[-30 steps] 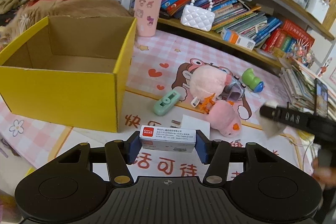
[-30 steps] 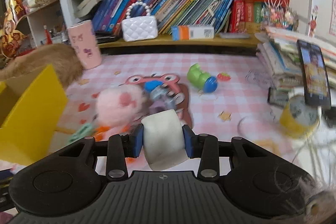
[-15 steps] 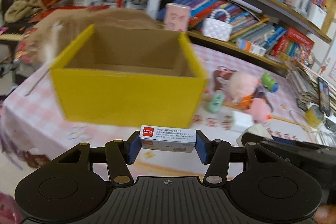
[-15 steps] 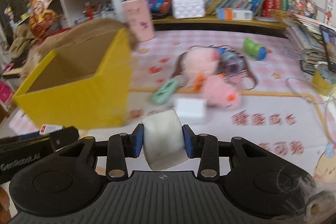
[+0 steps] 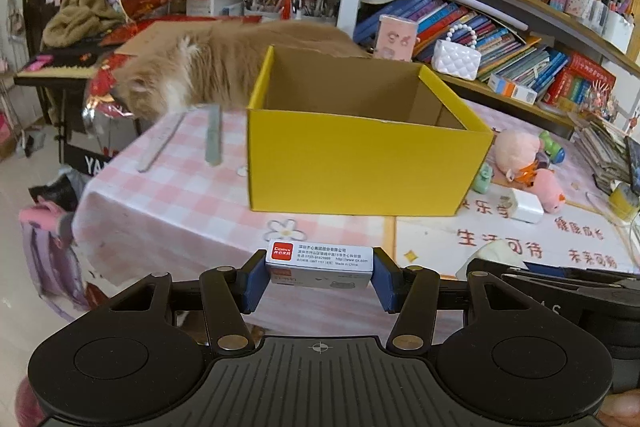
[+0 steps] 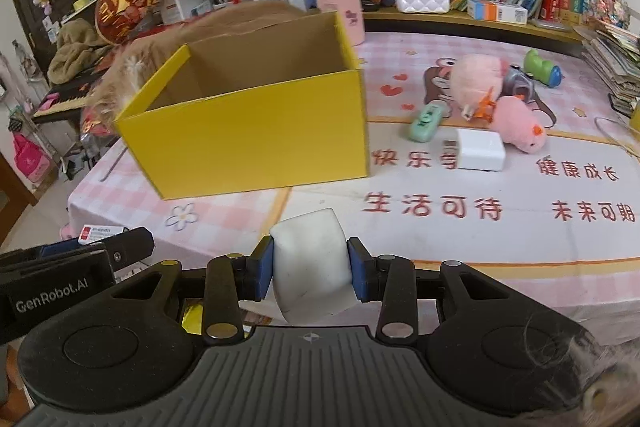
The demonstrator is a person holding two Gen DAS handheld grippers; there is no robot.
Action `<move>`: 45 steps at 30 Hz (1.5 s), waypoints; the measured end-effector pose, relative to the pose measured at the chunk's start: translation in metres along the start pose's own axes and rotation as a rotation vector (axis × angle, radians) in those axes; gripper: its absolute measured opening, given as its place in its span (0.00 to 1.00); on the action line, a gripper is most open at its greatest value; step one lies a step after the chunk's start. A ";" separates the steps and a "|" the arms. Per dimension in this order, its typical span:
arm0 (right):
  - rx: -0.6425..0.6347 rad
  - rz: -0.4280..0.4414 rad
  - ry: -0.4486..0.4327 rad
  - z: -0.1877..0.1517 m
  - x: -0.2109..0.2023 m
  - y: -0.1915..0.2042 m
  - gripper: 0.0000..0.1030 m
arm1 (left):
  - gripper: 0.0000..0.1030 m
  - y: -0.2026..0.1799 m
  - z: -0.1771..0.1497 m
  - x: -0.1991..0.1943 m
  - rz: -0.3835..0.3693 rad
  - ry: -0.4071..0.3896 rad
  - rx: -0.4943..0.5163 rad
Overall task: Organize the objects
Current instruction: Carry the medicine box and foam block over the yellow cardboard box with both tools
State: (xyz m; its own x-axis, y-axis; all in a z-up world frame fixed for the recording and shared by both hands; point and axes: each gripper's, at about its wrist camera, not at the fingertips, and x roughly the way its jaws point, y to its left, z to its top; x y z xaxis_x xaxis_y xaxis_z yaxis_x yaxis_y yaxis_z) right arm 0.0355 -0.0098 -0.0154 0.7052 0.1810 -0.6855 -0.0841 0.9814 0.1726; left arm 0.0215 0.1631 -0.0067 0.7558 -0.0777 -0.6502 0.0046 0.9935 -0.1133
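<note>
An open yellow cardboard box (image 5: pixel 360 159) stands on the pink checked table; it also shows in the right wrist view (image 6: pixel 252 131). My left gripper (image 5: pixel 319 273) is shut on a small white staple box with a red label (image 5: pixel 319 261), held near the table's front edge, short of the yellow box. My right gripper (image 6: pixel 310 269) is shut on a white soft block (image 6: pixel 310 259), to the right of the left gripper (image 6: pixel 76 259). Nothing shows inside the yellow box.
Two pink plush toys (image 6: pixel 516 119), a mint green item (image 6: pixel 426 119), a white adapter (image 6: pixel 480 149) and a green toy (image 6: pixel 542 67) lie right of the box. An orange cat (image 5: pixel 192 67) lies behind it. Bookshelves (image 5: pixel 500 7) run along the back.
Both grippers have pulled back and swung left with their objects still held. The yellow box now sits in front of them instead of off to the left.
</note>
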 end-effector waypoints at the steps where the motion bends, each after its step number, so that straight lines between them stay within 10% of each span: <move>1: -0.007 0.000 0.003 -0.001 0.000 0.004 0.34 | 0.51 0.003 0.000 -0.001 -0.003 -0.003 -0.004; 45: -0.060 0.032 -0.094 0.054 0.011 0.028 0.34 | 0.51 -0.003 0.068 -0.006 -0.043 -0.176 0.057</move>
State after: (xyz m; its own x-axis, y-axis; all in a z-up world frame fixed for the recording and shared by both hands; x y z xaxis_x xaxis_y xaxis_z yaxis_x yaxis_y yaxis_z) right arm 0.0787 0.0167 0.0205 0.7644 0.2078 -0.6104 -0.1473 0.9779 0.1484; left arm 0.0613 0.1658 0.0483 0.8569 -0.1097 -0.5036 0.0730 0.9931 -0.0921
